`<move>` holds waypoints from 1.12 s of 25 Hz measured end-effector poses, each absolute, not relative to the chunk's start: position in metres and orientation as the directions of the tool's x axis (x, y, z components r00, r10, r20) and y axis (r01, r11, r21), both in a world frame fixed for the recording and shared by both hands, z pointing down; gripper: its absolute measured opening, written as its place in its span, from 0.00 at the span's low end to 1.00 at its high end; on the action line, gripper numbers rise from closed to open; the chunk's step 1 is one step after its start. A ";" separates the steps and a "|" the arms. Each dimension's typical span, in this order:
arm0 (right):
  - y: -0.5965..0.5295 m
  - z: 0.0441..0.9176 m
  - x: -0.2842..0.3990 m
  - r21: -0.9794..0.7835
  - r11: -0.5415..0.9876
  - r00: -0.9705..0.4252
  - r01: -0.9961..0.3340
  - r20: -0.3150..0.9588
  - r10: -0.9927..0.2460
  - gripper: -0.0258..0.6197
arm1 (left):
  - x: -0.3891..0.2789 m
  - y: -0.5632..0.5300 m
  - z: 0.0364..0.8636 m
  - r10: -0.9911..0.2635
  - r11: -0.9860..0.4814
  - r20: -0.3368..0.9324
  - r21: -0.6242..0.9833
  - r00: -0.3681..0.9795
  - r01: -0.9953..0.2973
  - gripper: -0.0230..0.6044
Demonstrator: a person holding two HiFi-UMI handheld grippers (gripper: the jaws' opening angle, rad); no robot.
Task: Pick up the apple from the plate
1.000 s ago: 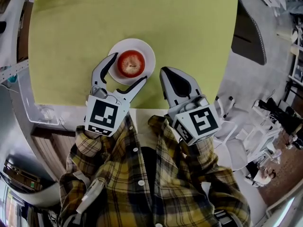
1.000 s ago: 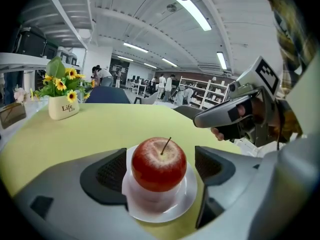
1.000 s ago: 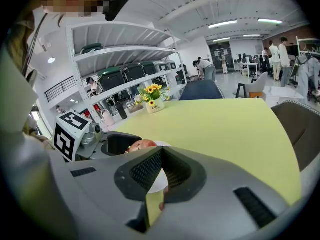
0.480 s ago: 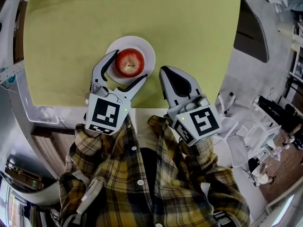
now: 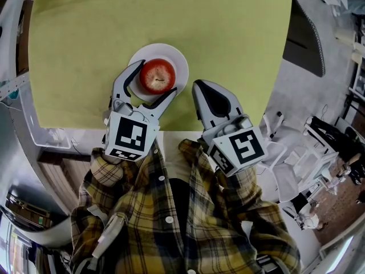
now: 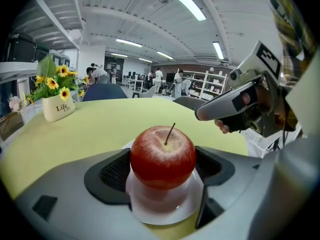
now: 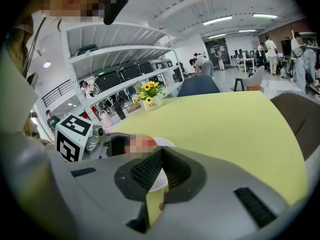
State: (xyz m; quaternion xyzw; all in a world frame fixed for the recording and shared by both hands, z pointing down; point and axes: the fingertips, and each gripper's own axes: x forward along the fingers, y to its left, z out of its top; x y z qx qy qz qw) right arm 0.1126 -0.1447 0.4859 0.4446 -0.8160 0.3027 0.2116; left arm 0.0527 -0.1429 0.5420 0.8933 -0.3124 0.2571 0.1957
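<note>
A: One apple [image 5: 157, 76] here, round and glossy red with pale speckling and a thin dark stem pointing up. It sits on a single smooth, white, round plate [image 5: 179, 61].

B: The left gripper [image 5: 155, 80] has its grey jaws spread apart, and the apple is right between them. The ribbed black pads are close on either flank.

A: The plate is below those jaws, on the matte yellow-green surface [image 5: 228, 33].

B: The second one, the right gripper [image 5: 198, 89], has its jaws together with only a sliver between them, just beside the plate's rim.

A: So that's two grippers, one fruit and one plate.
</note>
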 end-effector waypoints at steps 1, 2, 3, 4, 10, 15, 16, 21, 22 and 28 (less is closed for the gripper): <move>-0.145 0.486 0.112 -0.306 0.419 -0.514 -0.855 0.615 -0.598 0.04 | 0.052 -0.143 0.542 -0.456 -0.729 0.582 0.190 0.673 -0.658 0.69; -0.145 0.486 0.112 -0.307 0.416 -0.512 -0.856 0.616 -0.598 0.04 | 0.052 -0.142 0.542 -0.454 -0.729 0.582 0.192 0.675 -0.657 0.69; -0.145 0.486 0.112 -0.307 0.415 -0.511 -0.856 0.618 -0.598 0.04 | 0.052 -0.142 0.542 -0.453 -0.731 0.580 0.194 0.677 -0.655 0.69; -0.144 0.486 0.112 -0.306 0.415 -0.510 -0.857 0.619 -0.597 0.04 | 0.052 -0.143 0.541 -0.452 -0.732 0.578 0.194 0.679 -0.653 0.69; -0.146 0.483 0.112 -0.304 0.415 -0.510 -0.857 0.614 -0.602 0.04 | 0.051 -0.147 0.533 -0.450 -0.737 0.574 0.194 0.684 -0.647 0.68; -0.151 0.476 0.110 -0.305 0.416 -0.512 -0.856 0.605 -0.610 0.04 | 0.051 -0.150 0.523 -0.450 -0.744 0.569 0.188 0.688 -0.641 0.68; -0.152 0.474 0.110 -0.304 0.418 -0.513 -0.856 0.600 -0.614 0.04 | 0.051 -0.151 0.521 -0.448 -0.746 0.568 0.187 0.690 -0.639 0.68; -0.160 0.456 0.109 -0.288 0.435 -0.517 -0.853 0.576 -0.633 0.04 | 0.050 -0.152 0.503 -0.449 -0.748 0.561 0.189 0.695 -0.636 0.68; -0.161 0.452 0.109 -0.283 0.439 -0.517 -0.853 0.572 -0.637 0.04 | 0.050 -0.153 0.499 -0.451 -0.749 0.560 0.185 0.695 -0.636 0.68; -0.172 0.430 0.107 -0.269 0.454 -0.524 -0.849 0.536 -0.662 0.04 | 0.048 -0.159 0.471 -0.462 -0.753 0.540 0.180 0.704 -0.633 0.68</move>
